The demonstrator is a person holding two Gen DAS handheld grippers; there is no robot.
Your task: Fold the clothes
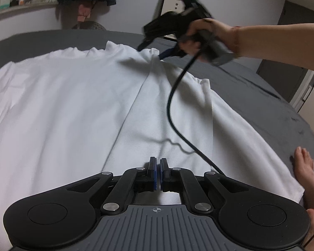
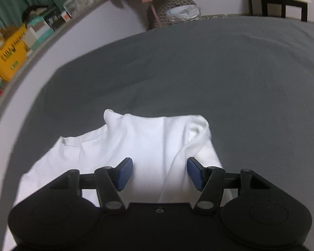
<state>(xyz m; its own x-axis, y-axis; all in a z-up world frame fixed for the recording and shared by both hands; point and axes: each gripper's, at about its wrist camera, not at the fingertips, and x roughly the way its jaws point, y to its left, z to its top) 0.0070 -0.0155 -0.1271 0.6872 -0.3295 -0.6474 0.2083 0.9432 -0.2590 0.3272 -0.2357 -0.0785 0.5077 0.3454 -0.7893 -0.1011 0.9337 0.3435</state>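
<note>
Risks first. Near edge could creep: left tool (image 1: 158, 172) clenched at the shirt's (image 1: 62, 104) near hem, blue pads together, though whether any cloth sits pinched between them cannot be told; a slack pinch would let the hem slide and skew the fold. Cable (image 1: 173, 113) draped across the folded panel, trailing toward 5 o'clock; could snag or drag the cloth and undo the crease. Bare foot (image 1: 305, 167) at 4 o'clock, beside the shirt's right edge; a shift there could rumple that side. Farther off, right tool (image 2: 160, 173) released, jaws spread with nothing pinched, cloth merely lying beneath and between the pads; far corner left bunched and raised, so likely to flop open or set a crooked line unless flattened. Motion blur on the hand (image 1: 209, 35) suggests speed, which could flick the loose corner.

Placement next. Shirt spread on the grey bed (image 2: 240, 73), right side already folded inward along a crease running toward 12 o'clock. From left tool: hem directly under the tips, body stretching ahead from 10 to 2 o'clock, collar end far at 12. From right tool: shoulder end just ahead of the pads at 12 o'clock, peaked ridge at 11, rumpled corner at 1, bare bed beyond.
</note>
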